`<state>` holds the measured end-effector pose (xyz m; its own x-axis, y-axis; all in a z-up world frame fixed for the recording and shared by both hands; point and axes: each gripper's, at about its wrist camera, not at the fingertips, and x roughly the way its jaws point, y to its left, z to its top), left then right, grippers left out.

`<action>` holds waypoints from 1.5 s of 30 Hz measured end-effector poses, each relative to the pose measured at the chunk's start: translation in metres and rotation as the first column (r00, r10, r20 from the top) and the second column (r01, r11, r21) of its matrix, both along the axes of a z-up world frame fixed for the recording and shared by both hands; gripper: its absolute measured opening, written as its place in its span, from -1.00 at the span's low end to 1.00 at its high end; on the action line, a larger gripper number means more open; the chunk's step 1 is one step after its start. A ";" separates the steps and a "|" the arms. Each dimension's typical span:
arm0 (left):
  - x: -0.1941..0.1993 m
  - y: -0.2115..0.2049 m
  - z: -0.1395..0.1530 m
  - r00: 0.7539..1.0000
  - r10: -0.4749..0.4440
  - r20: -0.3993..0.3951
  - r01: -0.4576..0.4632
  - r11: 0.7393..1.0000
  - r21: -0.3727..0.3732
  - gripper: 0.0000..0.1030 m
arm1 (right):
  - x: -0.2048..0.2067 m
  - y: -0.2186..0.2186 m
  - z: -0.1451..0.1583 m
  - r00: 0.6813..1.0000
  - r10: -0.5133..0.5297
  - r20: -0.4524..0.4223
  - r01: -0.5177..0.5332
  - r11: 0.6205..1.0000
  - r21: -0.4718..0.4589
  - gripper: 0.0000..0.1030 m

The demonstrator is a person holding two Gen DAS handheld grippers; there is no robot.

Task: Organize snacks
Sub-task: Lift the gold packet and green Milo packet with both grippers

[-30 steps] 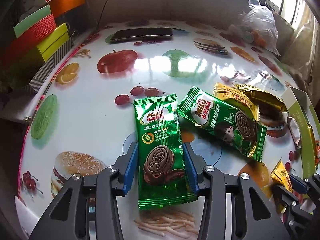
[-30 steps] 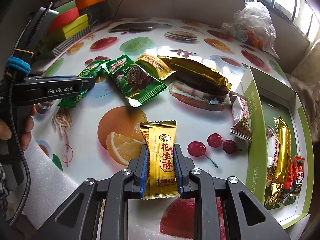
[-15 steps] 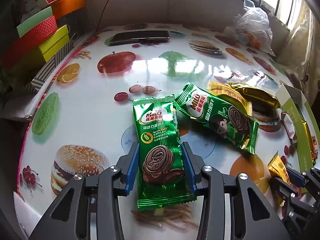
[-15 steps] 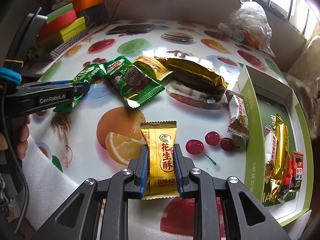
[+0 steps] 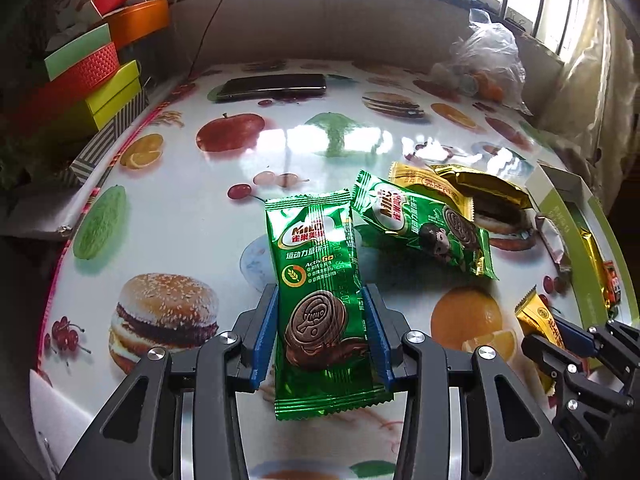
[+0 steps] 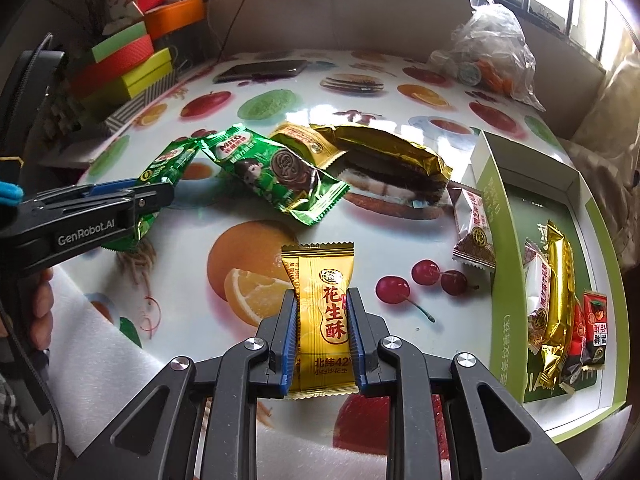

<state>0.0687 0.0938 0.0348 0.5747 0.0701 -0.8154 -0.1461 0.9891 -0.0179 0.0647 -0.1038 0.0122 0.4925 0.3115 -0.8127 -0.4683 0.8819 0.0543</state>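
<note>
Left wrist view: a green Milo biscuit packet (image 5: pixel 320 304) is clamped between the left gripper (image 5: pixel 320 332) pads, above the fruit-print table (image 5: pixel 180 208); a second Milo packet (image 5: pixel 424 228) lies ahead to its right. The right gripper (image 6: pixel 322 336) pinches a yellow peanut candy (image 6: pixel 322 312), with the green tray (image 6: pixel 500 216) to its right

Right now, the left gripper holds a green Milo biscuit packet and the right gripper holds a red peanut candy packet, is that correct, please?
Not quite: the peanut candy packet in the right gripper is golden yellow, not red, as the right wrist view shows. The left gripper does hold a green Milo biscuit packet.
</note>
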 end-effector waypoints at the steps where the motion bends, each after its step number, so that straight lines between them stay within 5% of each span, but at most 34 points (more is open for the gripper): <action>1: -0.002 0.002 0.001 1.000 0.006 0.002 -0.006 1.000 0.000 -0.18 | -0.001 0.001 0.001 1.000 0.003 0.002 -0.003 1.000 0.001 -0.58; 15: -0.024 0.014 0.023 0.999 0.026 0.047 -0.026 1.000 -0.002 -0.18 | -0.014 0.011 0.018 0.999 0.020 0.046 -0.020 1.000 0.008 -0.58; 45: -0.008 -0.096 0.069 0.963 -0.229 0.143 0.239 0.969 -0.059 -0.18 | -0.027 -0.067 0.068 0.976 -0.167 0.143 0.158 0.985 0.075 -0.58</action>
